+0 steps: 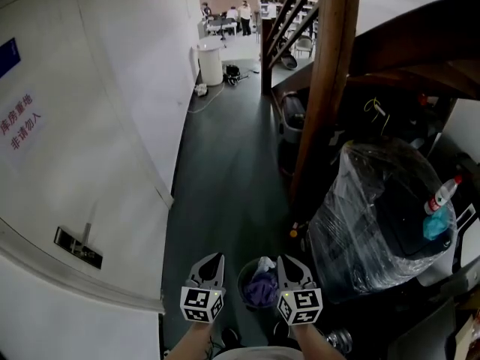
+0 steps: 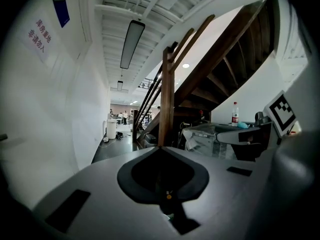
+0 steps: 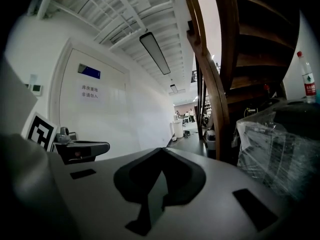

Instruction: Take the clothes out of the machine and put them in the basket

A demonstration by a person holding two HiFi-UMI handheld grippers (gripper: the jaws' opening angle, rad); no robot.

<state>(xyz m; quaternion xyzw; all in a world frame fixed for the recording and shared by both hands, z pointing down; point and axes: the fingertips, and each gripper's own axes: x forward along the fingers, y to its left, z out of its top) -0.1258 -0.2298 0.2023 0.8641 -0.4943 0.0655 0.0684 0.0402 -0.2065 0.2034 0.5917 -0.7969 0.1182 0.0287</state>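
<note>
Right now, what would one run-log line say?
left gripper: shut, empty | right gripper: shut, empty | clothes: in basket

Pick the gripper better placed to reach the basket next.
Right, narrowly: the right gripper overlaps the basket rim in head view; the left gripper sits beside it. Both are shut and empty.

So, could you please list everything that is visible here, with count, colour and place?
door: one, white, left
sign: one, red characters, on the door
wooden post: one, brown, centre right
wrapped bundle: one, black under clear plastic, right
bottle: one, clear with red cap, bundle's right edge
bin: one, white, far down the corridor
people: a few, corridor's far end
basket: one, dark, between the grippers
clothes: some, purple, in the basket
left gripper: grey, fingers together
right gripper: grey, fingers together
</note>
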